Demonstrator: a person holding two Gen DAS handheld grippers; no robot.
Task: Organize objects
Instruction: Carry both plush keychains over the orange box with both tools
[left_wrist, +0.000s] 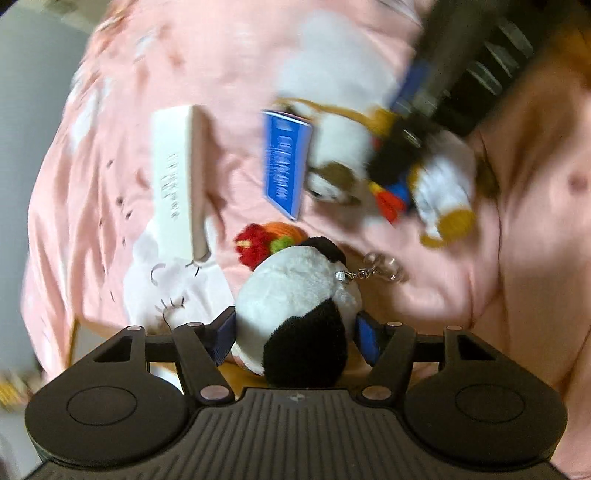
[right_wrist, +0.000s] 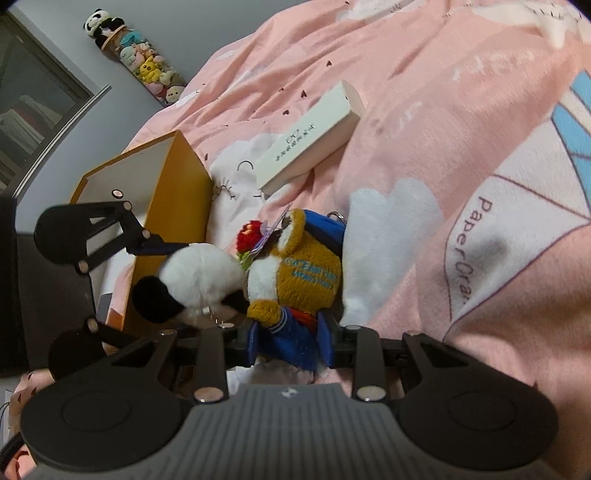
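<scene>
Lying on a pink blanket (right_wrist: 424, 92), a white carton (right_wrist: 308, 138) is seen beside an orange box (right_wrist: 177, 192). A panda plush (left_wrist: 295, 306) (with a keyring clasp) is pinched between the blue pads of the left gripper (left_wrist: 295, 332). The right gripper (right_wrist: 291, 343) is clamped on a brown plush toy (right_wrist: 299, 280) in blue clothes.

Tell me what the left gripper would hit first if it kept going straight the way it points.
Holding the black-and-white plush panda, the left gripper would probably meet the red and orange knitted flower just beyond the panda, then the pink bedspread. Depth is hard to judge here.
</scene>
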